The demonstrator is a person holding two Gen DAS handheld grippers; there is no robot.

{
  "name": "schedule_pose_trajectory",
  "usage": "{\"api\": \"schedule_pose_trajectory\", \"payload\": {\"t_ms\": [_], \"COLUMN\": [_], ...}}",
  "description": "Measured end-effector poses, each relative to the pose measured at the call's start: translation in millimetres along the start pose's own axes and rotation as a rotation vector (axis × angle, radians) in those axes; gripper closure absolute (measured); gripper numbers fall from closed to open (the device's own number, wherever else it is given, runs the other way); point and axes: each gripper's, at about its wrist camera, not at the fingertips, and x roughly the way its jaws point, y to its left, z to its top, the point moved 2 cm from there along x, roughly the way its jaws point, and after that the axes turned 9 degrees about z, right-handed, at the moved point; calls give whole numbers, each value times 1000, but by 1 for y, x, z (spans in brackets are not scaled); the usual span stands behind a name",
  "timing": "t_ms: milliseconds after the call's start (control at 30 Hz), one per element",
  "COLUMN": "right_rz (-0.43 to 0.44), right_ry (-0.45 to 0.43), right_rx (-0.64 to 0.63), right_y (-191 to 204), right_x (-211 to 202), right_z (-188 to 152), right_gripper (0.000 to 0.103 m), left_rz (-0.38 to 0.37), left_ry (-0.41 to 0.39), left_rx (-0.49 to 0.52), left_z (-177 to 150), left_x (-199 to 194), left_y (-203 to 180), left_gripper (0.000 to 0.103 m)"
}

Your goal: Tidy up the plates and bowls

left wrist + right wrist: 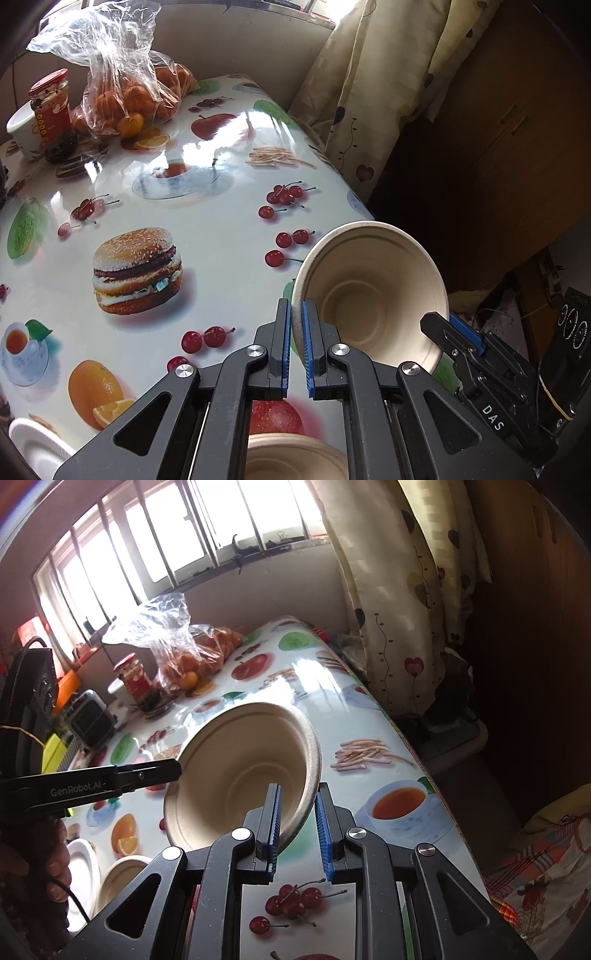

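Left wrist: left gripper [296,347] clamped on bowl [373,295] rim, right gripper [298,829] pinching opposite rim; second bowl [295,458] directly below.

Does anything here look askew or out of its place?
Yes. The beige paper bowl is tilted steeply in the air, with the left gripper and the right gripper each pinching an opposite side of its rim.

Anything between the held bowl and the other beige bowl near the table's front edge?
Nothing visible. Both hand-held grippers, left and right, pinch the beige bowl's rim, tilted above the table. The second beige bowl sits lower left beside a white plate; only printed tablecloth lies between.
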Motion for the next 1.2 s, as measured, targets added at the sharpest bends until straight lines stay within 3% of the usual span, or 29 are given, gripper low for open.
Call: {"api": "schedule_pose_trajectory", "payload": {"t_ms": [1200], "right_rz": [83], "right_ry": [-58], "right_rx": [-64], "right_y": [89], "right_x": [-53], "right_z": [-52], "right_gripper": [85], "left_rz": [-2], "left_ry": [-84], "left_rx": [-43], "left_z": [-66], "left_x": [-82], "left_y": [48], "left_gripper": [97]}}
